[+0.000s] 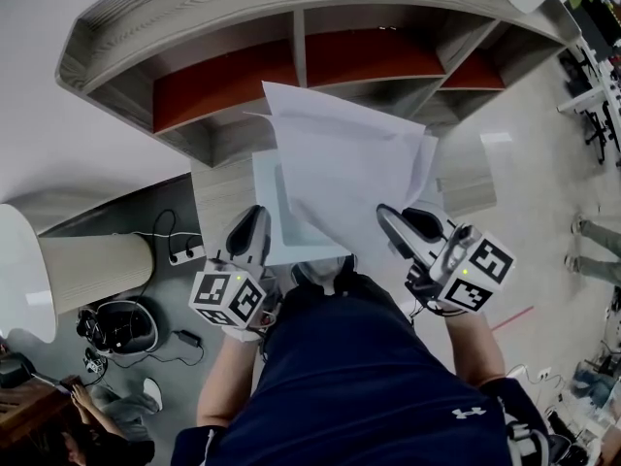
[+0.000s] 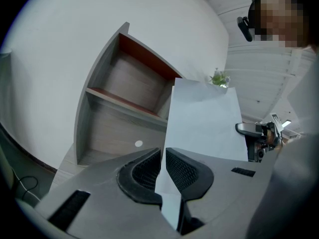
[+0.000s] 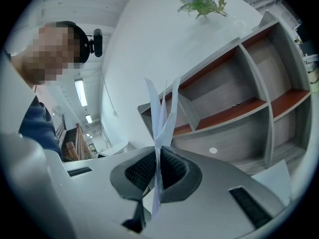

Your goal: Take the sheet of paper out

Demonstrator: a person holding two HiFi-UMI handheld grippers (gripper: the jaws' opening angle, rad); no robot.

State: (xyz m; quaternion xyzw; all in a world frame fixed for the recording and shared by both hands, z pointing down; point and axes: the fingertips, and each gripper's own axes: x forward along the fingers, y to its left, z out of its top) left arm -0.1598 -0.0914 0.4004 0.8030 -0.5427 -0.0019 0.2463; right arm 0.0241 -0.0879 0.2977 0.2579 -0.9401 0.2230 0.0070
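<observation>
Paper [image 1: 340,163] pinched by left gripper [image 2: 163,156] and right gripper [image 3: 158,158], near shelf [image 1: 175,27].

Head view.
- 12 o'clock: the shelf unit [image 1: 233,85] closes the way ahead, though its compartments are open-fronted.
- Centre: sheets of paper [image 1: 340,173] stretch between the left hand-held gripper [image 1: 254,219] and the right hand-held gripper [image 1: 390,219]. Both are clamped on them, so there is no passage between the two.
- 9 o'clock: a pale cylindrical stand [image 1: 97,270], with a power strip [image 1: 184,253] and cables beside it.
- 3 o'clock: bare floor [image 1: 524,183], clear as far as a person's legs [image 1: 594,246].
</observation>
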